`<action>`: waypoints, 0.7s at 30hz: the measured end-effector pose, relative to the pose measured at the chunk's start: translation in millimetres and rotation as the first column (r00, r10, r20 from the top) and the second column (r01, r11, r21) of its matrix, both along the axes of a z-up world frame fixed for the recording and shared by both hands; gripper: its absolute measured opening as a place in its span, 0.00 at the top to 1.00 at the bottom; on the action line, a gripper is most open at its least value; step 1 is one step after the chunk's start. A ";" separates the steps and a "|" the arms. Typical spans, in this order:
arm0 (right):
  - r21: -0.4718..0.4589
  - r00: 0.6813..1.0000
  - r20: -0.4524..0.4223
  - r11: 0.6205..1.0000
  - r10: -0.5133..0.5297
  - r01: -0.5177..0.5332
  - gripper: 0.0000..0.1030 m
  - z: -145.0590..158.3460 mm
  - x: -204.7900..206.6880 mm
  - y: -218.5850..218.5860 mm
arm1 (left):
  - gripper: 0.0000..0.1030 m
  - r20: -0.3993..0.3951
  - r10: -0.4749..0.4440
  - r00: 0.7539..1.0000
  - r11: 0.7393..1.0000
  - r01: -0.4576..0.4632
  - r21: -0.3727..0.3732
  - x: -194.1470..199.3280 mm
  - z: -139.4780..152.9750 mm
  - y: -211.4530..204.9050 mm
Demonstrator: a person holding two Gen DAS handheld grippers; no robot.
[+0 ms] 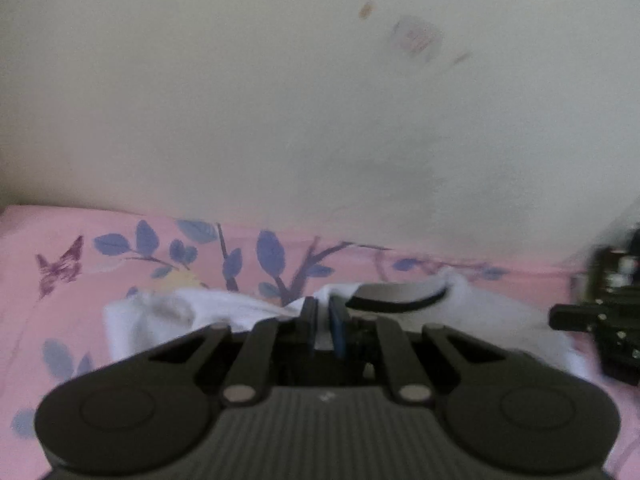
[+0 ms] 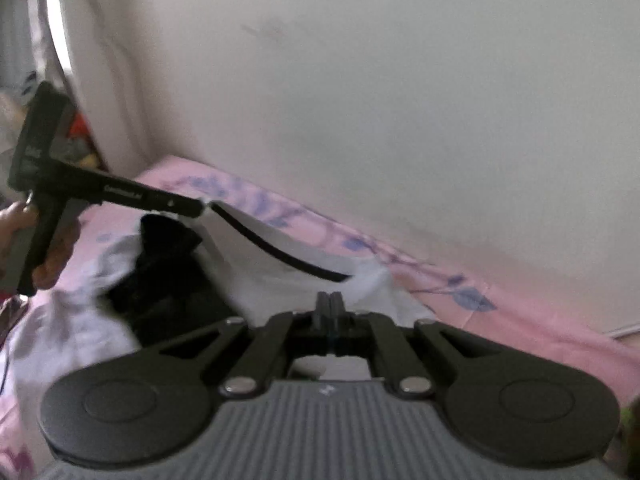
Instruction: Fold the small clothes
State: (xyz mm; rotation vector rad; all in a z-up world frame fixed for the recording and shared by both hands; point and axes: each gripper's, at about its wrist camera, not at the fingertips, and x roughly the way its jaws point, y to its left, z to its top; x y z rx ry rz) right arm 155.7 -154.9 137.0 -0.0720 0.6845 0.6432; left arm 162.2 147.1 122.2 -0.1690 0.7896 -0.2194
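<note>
A small white shirt (image 1: 484, 312) with a black-edged neck opening (image 1: 400, 306) lies on a pink sheet. My left gripper (image 1: 322, 308) is shut on the cloth just left of the neck opening, with a sliver of white fabric between the pads. My right gripper (image 2: 330, 298) is shut at the shirt's (image 2: 280, 292) other shoulder, the fingers pressed together over the white edge. The black neck trim (image 2: 276, 252) stretches between the two. In the right wrist view a hand (image 2: 16, 224) holds the left gripper (image 2: 196, 209). A black part of the clothing (image 2: 160, 272) bunches below it.
The pink bedsheet (image 1: 120, 248) printed with blue leaves and a purple butterfly runs up to a cream wall (image 1: 280, 100) close behind the shirt. The right gripper (image 1: 554, 317) shows at the right edge of the left wrist view. Clutter (image 2: 76, 140) sits past the bed's far left corner.
</note>
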 end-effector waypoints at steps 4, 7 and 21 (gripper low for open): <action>-0.018 0.999 0.052 1.000 -0.008 0.009 1.00 22.6 -45.5 -0.5 | 0.92 0.109 -0.013 0.994 1.000 0.015 -0.020 -82.5 24.2 4.9; 0.000 0.997 0.070 1.000 -0.012 0.012 1.00 25.5 -71.5 -1.1 | 0.92 0.172 -0.010 0.985 0.998 0.020 -0.053 -147.4 27.8 7.5; 0.113 0.998 -0.043 0.992 -0.046 0.050 0.60 6.9 -108.4 21.8 | 0.39 0.134 0.130 0.982 0.985 -0.112 -0.133 -323.2 -30.9 46.7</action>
